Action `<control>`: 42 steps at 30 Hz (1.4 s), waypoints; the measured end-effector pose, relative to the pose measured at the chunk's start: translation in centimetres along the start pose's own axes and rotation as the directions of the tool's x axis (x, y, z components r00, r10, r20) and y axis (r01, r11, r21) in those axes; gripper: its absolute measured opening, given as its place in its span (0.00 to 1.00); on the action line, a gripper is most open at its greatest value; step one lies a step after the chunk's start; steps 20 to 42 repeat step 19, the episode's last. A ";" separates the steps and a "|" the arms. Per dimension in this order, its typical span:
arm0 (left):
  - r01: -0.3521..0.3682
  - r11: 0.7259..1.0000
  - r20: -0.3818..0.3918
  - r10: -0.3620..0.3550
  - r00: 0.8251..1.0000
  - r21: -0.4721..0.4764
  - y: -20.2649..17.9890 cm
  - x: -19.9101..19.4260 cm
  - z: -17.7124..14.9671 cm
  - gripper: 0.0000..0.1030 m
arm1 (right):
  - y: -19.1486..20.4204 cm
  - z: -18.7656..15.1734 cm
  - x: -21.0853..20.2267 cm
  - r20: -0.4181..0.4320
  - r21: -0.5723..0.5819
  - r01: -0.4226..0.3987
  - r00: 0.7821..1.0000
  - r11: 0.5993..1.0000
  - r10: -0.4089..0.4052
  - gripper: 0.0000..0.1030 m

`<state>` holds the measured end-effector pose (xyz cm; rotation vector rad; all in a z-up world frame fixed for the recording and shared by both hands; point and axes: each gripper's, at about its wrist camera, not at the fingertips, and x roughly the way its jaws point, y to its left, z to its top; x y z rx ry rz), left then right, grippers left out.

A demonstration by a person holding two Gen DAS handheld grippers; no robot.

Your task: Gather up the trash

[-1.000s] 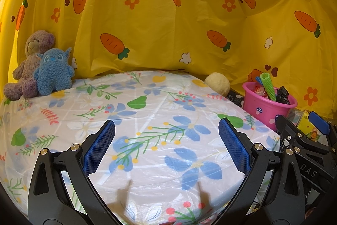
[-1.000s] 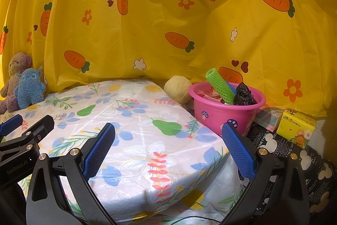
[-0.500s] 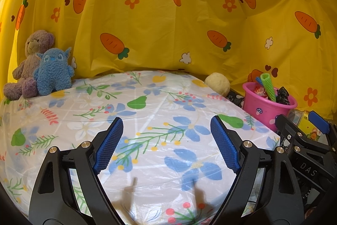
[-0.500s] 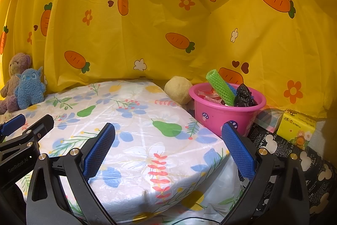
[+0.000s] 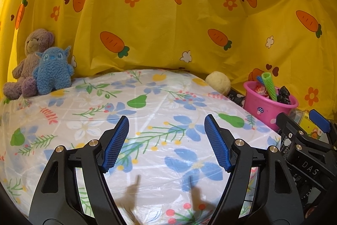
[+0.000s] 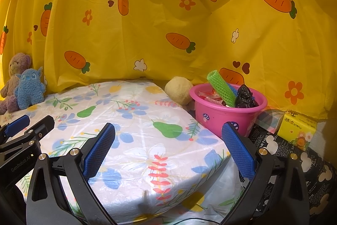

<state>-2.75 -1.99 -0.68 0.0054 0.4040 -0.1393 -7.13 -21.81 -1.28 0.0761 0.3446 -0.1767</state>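
Above the floral plastic-covered desk (image 5: 147, 102), left claw (image 5: 166, 142) has narrowed but remains apart, empty — right claw (image 6: 168, 149) wide apart; pink plastic bucket (image 6: 219, 117) already holds trash.

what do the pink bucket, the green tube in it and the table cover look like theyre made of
Round pink bucket: smooth moulded plastic, going by its even rim and slight sheen. Bright green mesh tube: probably foam netting, judging by its open lattice. Floral white table cover: thin glossy plastic sheet, with creases and glare.
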 end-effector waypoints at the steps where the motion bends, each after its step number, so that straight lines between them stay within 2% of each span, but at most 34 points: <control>1: -0.003 1.000 0.000 0.003 1.000 0.000 0.0 0.0 0.0 0.71 | 0.0 0.0 0.0 0.000 0.001 -0.001 1.000 1.000 0.001 0.95; 12: -0.034 0.999 0.016 0.034 0.999 -0.001 0.3 -0.1 0.3 0.85 | 0.1 0.0 0.0 0.001 0.005 -0.002 1.000 1.000 0.002 0.95; 42: -0.046 0.999 0.000 0.046 0.999 -0.013 0.4 0.0 0.1 0.85 | 0.0 0.0 0.0 0.000 0.005 -0.002 1.000 1.000 0.002 0.95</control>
